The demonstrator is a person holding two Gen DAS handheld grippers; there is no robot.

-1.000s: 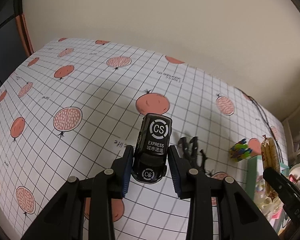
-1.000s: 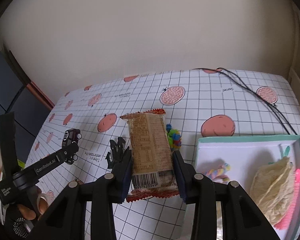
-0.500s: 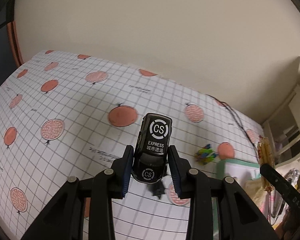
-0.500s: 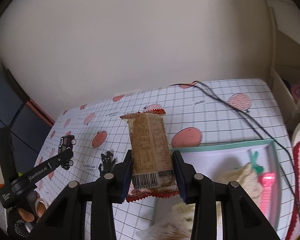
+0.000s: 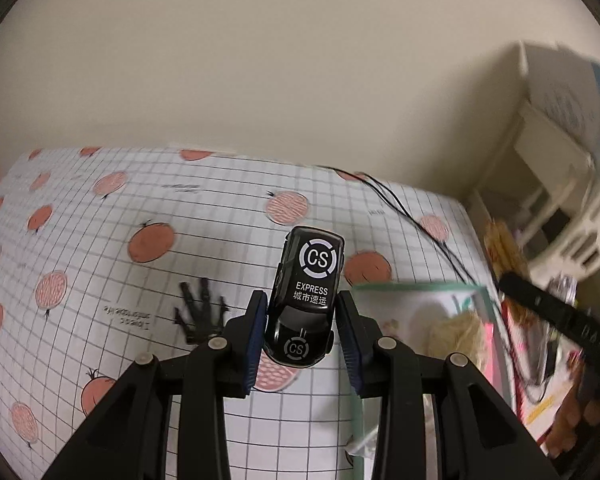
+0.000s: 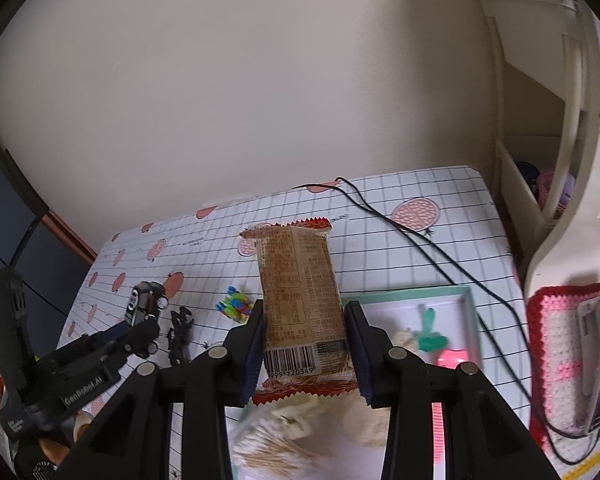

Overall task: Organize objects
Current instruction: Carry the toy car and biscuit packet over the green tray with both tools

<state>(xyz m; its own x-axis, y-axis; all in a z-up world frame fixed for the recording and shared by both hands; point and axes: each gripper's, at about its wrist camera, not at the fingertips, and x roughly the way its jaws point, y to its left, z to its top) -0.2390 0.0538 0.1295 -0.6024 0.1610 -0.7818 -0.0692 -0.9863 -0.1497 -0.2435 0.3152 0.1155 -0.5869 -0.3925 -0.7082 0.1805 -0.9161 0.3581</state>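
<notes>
You are looking at two grippers: the left gripper (image 5: 302,338) and the right gripper (image 6: 305,344). You are seeing one toy car (image 5: 306,298), one snack pack (image 6: 300,300), one tray (image 6: 470,312), one black hand toy (image 5: 200,312), one multicoloured toy (image 6: 236,305) and two black cables (image 6: 428,256).

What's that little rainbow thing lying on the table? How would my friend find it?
Start at the white tablecloth with the grid lines and pink fruit. Left of the green tray and right of the black plastic hand lies the small toy. Only it is striped in bright blue, green, yellow and pink; its neighbours are black or brown.
</notes>
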